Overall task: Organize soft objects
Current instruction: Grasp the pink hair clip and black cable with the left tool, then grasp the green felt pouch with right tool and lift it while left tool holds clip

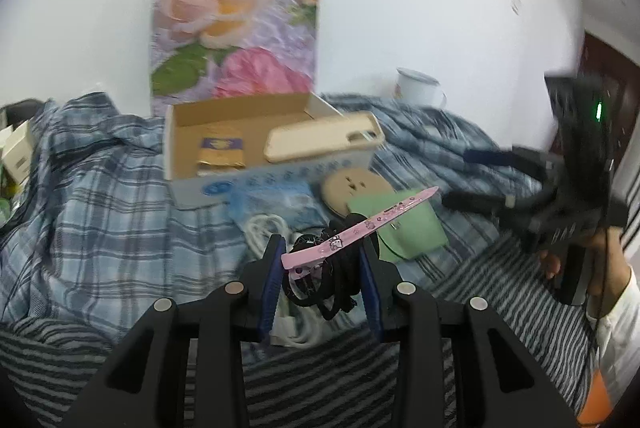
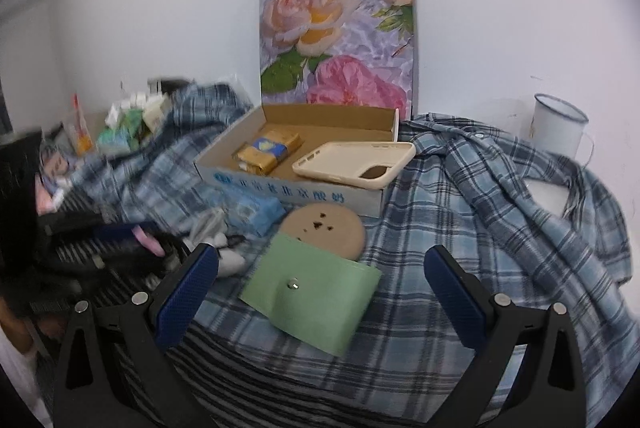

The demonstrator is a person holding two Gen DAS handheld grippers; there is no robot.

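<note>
Left gripper: the left gripper point(image 1: 320, 268) was seen clamped on a tangle of black hair ties point(image 1: 336, 280) with a pink hair clip point(image 1: 360, 228) caught up in it, the load raised clear of the bedding.

Right gripper: the right gripper point(image 2: 320, 288) was held with its jaws wide apart and nothing between them, over the green wallet point(image 2: 312, 292).

Load position: the clip was seen jutting toward 2 o'clock from the jaws, well beyond the pads (its hold is judged to depend on the ties alone).

Destination: the open cardboard box point(image 1: 224, 115) lay at 11 o'clock of the load in the left wrist view, with a cream phone case point(image 1: 324, 141) propped across its front right corner and a gold packet point(image 1: 220, 155) inside.

Advised carry: a slow, steady carry was judged best, so that the loosely caught clip would not be shaken off.

Advised release: bare floor behind the packet was judged the best place, with the jaws lowered inside the walls before they are parted.

Hazards: the phone case could be knocked off by the protruding clip (a path over the left half of the box was judged safer); the white cable point(image 1: 272, 228) beneath could snag trailing loops.

Clutter nearby: a tan round disc point(image 2: 324, 232) and a blue packet point(image 2: 256, 211) lay at 12 o'clock of the wallet on the plaid shirt point(image 2: 460, 228).
</note>
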